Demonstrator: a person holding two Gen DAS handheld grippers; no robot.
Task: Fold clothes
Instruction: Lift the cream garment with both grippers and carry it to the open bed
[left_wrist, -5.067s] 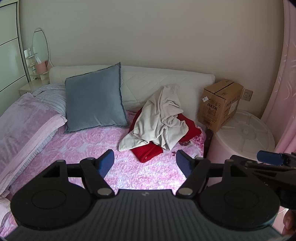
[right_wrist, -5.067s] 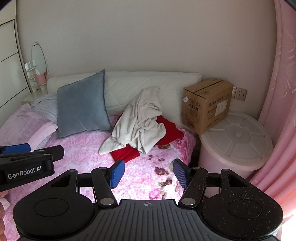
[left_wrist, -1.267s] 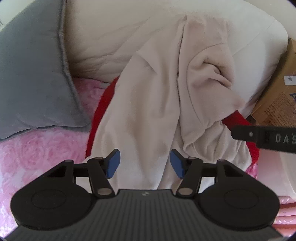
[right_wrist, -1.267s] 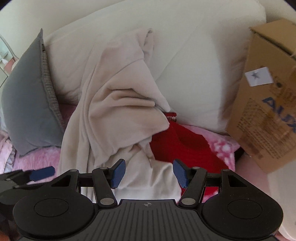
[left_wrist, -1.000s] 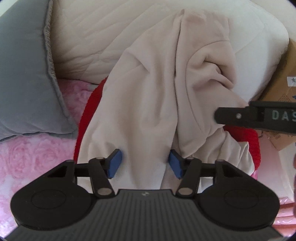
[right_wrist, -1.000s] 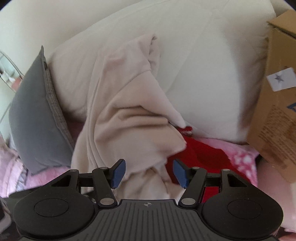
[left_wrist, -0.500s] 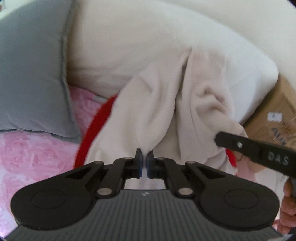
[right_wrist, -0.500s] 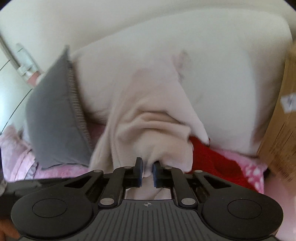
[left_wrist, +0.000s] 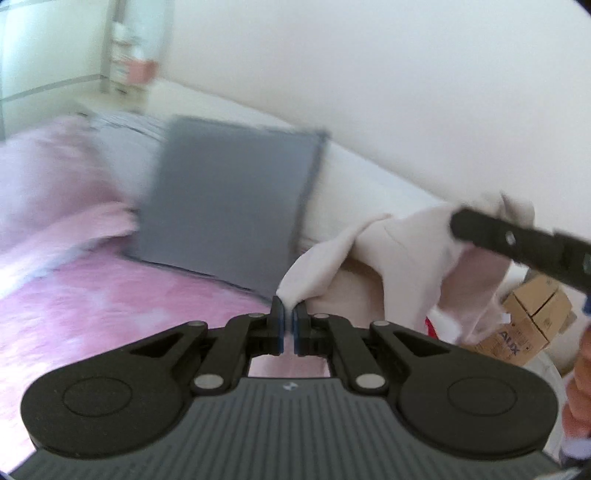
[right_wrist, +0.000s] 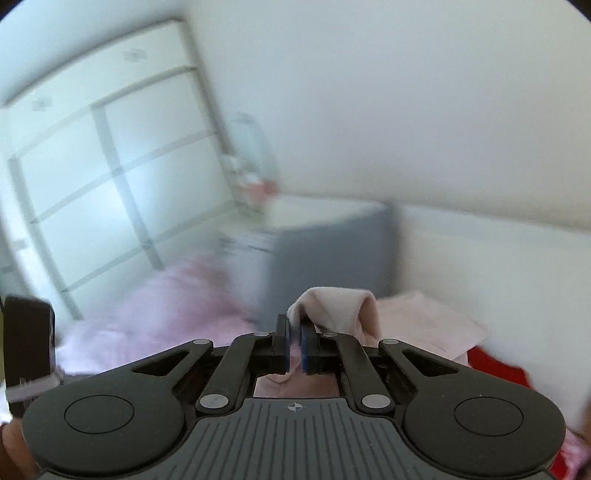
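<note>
My left gripper is shut on a fold of the cream garment, which hangs in the air to the right above the bed. My right gripper is shut on another edge of the same cream garment; that gripper also shows in the left wrist view at the right, higher than the left one. A red garment lies on the bed below the cream one, mostly hidden. Both views are motion-blurred.
A grey cushion leans on the white headboard. The pink floral bedspread lies in front. A cardboard box is at the right. A white wardrobe and a nightstand with a mirror are at the left.
Both grippers closed on the cream garment and have lifted it off the red garment, swinging left and back from the headboard.
</note>
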